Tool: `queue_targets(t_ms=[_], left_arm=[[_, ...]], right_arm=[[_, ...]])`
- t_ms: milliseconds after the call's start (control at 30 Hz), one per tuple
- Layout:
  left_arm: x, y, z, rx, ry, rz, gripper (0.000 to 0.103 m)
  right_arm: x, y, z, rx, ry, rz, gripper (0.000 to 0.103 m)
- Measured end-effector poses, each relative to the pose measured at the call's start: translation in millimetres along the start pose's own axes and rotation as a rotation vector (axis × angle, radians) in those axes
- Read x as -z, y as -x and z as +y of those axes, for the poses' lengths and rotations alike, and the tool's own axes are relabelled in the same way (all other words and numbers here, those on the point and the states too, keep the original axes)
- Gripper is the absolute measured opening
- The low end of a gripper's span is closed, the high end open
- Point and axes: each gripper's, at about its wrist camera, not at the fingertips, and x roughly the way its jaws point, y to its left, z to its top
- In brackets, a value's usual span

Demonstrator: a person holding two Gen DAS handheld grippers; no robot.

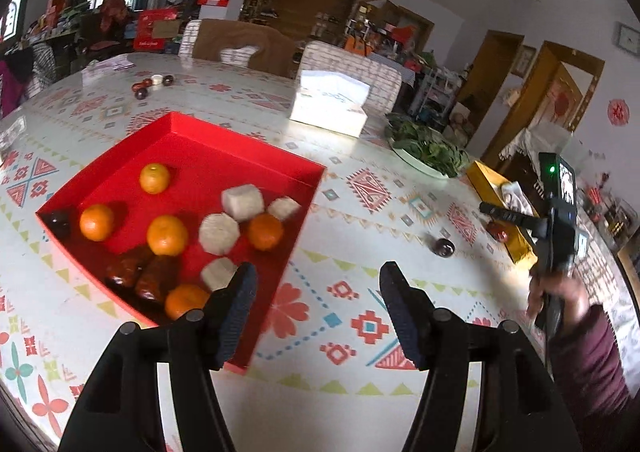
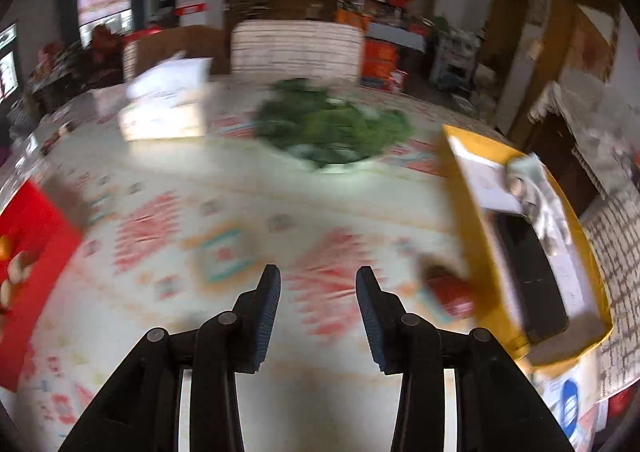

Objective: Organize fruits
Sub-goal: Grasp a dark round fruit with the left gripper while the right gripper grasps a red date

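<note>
A red tray (image 1: 256, 148) lies on the patterned table and holds several oranges (image 1: 167, 235), white chunks (image 1: 219, 233) and dark red fruits (image 1: 132, 272). My left gripper (image 1: 318, 278) is open and empty, just right of the tray's near corner. A dark fruit (image 1: 445, 247) and a red fruit (image 1: 497, 231) lie loose on the table by a yellow box (image 1: 504, 208). My right gripper (image 2: 318, 282) is open and empty above the table; it shows in the left wrist view (image 1: 492, 209) too. The right wrist view is blurred; a red fruit (image 2: 450, 290) lies right of the fingers, the tray (image 2: 36, 236) at far left.
A tissue box (image 1: 330, 102) and a plate of green leaves (image 1: 424, 150) stand at the back of the table. Several small dark fruits (image 1: 154, 83) lie at the far left. The yellow box (image 2: 524, 236) holds a black item. Chairs stand behind the table.
</note>
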Motion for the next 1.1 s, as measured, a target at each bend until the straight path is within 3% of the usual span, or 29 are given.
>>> queue_targets(t_ms=[100,300,433,633,667,700,767,867,967,1100], left_arm=[[0,-3,-7,0.004,-0.009,0.009,0.063],[4,-8,-18,0.019,-0.027,0.030,0.063],[4,-13,-20,0.024,-0.030,0.042,0.063],[4,-15,-21,0.039,-0.034,0.049,0.063],[4,-15,-20,0.040,-0.035,0.049,0.063],[4,-15,-20,0.040,-0.034,0.048,0.063],[4,-17,-19,0.044,-0.028,0.053,0.063],[5,-22,-21,0.059,-0.021,0.071,0.063],[7,-24,-27,0.061,-0.039,0.081,0.063],[7,-22,-31,0.049,-0.051,0.075,0.063]], right_arm=[[-8,-10,-40,-0.032,-0.072,0.028,0.043],[-14,-39,-79,-0.066,-0.137,0.117,0.043],[-9,-52,-84,-0.055,-0.143,0.151,0.040],[-1,-51,-67,-0.052,-0.080,0.203,0.044],[3,-47,-64,-0.090,-0.078,0.218,0.044],[9,-41,-62,-0.214,-0.108,0.249,0.043],[17,-27,-57,-0.295,-0.108,0.239,0.043],[26,-8,-45,-0.270,-0.070,0.196,0.043],[32,-1,-31,-0.179,-0.025,0.142,0.043],[36,-4,-22,-0.163,-0.024,0.126,0.043]])
